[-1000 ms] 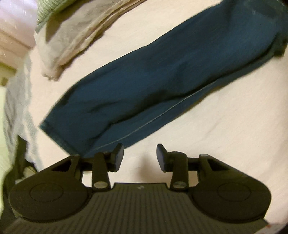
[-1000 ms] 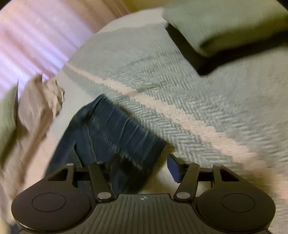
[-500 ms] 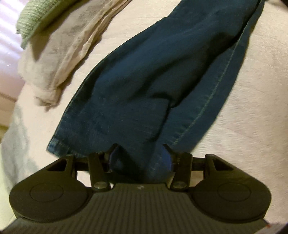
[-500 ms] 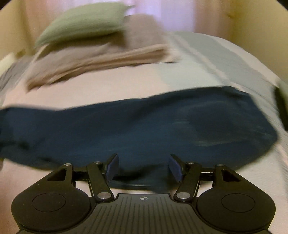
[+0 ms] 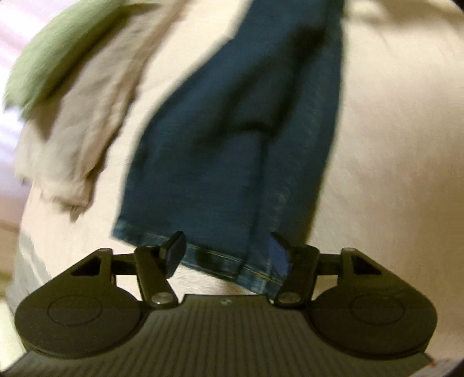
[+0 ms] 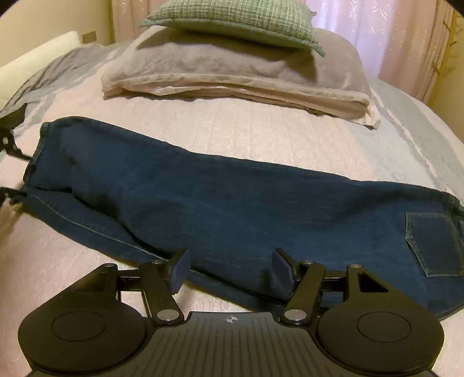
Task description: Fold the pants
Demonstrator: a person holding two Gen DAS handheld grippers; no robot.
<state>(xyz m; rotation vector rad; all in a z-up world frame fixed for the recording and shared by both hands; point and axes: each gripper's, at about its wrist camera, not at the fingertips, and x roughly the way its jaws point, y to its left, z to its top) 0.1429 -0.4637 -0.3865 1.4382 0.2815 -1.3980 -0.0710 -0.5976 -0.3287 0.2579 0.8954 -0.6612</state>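
Pants (image 6: 232,200): dark blue denim, lying lengthwise across the pale bedspread (image 6: 246,130), legs apparently stacked one on the other; lengthwise fold judged done, crosswise folds left. Back pocket at right, hems at left. Left gripper (image 5: 226,255): jaws opening astride the hem, pads not pressing. Right gripper (image 6: 230,269): fingers spread over the near edge, holding nothing. Beyond: folded blanket (image 6: 232,72), green pillow (image 6: 232,17).

The pants (image 6: 232,203) are dark blue denim with paler stitching along the seams and hem. The bed (image 6: 232,130) wears a pale pink cover with grey-blue bands. At twelve o'clock, a green crosshatched pillow (image 6: 232,20) tops a folded grey-beige blanket (image 6: 232,69). Pink curtains (image 6: 377,29) hang behind.
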